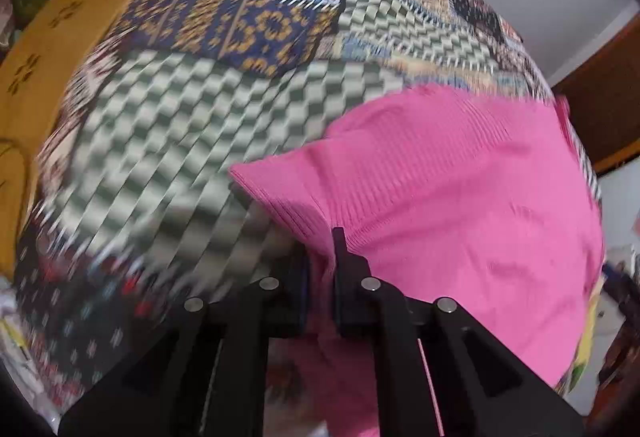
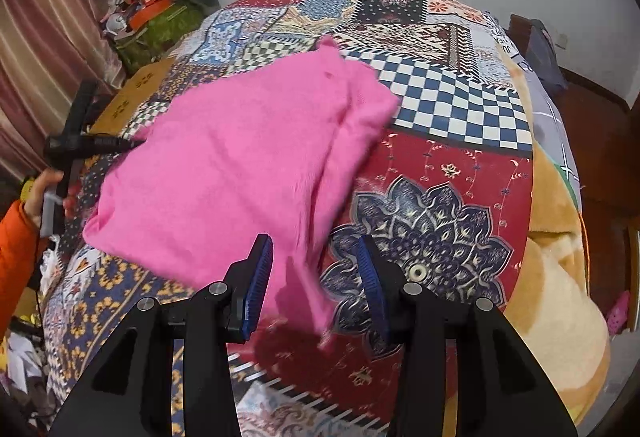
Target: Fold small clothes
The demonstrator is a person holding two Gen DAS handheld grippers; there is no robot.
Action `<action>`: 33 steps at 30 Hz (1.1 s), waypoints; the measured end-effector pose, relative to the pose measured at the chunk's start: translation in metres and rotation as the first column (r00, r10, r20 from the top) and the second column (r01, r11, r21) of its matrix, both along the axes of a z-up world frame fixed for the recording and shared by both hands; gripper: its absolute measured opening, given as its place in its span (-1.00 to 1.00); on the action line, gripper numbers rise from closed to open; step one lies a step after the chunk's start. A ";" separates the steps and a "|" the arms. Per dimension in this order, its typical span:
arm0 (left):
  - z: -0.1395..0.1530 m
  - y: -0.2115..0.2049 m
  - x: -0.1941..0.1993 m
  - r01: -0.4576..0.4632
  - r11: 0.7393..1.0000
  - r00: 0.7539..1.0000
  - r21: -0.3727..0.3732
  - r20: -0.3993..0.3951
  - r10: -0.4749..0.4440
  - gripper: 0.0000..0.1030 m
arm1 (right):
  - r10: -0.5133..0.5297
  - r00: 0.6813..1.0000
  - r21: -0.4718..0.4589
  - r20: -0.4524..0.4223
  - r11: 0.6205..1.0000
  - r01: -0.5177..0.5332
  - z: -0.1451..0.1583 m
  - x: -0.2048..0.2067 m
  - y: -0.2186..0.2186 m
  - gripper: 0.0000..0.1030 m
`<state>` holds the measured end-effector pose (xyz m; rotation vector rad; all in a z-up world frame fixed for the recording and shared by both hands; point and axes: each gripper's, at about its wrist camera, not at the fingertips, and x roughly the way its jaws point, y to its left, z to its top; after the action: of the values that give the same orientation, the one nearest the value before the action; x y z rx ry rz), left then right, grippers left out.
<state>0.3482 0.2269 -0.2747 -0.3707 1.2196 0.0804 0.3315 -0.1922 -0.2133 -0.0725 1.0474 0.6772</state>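
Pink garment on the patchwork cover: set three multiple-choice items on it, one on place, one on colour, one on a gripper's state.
1. The pink garment lies on:
A. patchwork cover
B. wooden floor
C. chair

2. The right gripper has pads coloured:
A. red
B. blue
C. white

3. The left gripper is:
A. wide open
B. shut on the garment
C. shut on nothing

Key: 1 A, the garment is spread across the cover; 2 B, blue ribbed pads show on both fingers; 3 B, pink cloth is pinched between its fingers.

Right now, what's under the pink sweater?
The pink sweater lies on a patchwork bedspread that shows all around it. Whatever sits directly beneath the sweater is covered, so I cannot tell.
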 end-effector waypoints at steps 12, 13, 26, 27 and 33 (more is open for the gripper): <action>0.014 -0.041 -0.120 0.080 0.997 0.993 -0.007 -0.087 -0.080 -0.83 | 0.111 0.994 0.016 -0.003 0.994 -0.111 0.014 -0.052 0.027 -0.12; 0.017 -0.050 -0.125 0.092 0.995 0.993 0.024 -0.079 -0.090 -0.84 | 0.124 0.992 0.016 -0.009 0.992 -0.124 0.013 -0.056 0.031 -0.12; 0.056 -0.112 -0.152 0.201 0.977 0.978 0.064 0.046 -0.204 -0.85 | 0.151 0.978 0.099 -0.144 0.986 -0.137 -0.014 -0.075 0.069 -0.12; 0.057 -0.110 -0.155 0.197 0.976 0.978 0.092 0.055 -0.203 -0.85 | 0.148 0.977 0.107 -0.154 0.985 -0.133 -0.016 -0.074 0.073 -0.12; 0.052 -0.073 -0.171 0.139 0.981 0.986 0.137 0.069 -0.149 -0.84 | 0.145 0.973 0.146 -0.179 0.982 -0.119 -0.028 -0.068 0.099 -0.08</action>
<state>0.1774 0.1537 -0.2223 -0.1680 1.1530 0.0210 0.2640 -0.0937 -0.2408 0.0407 1.1837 0.8879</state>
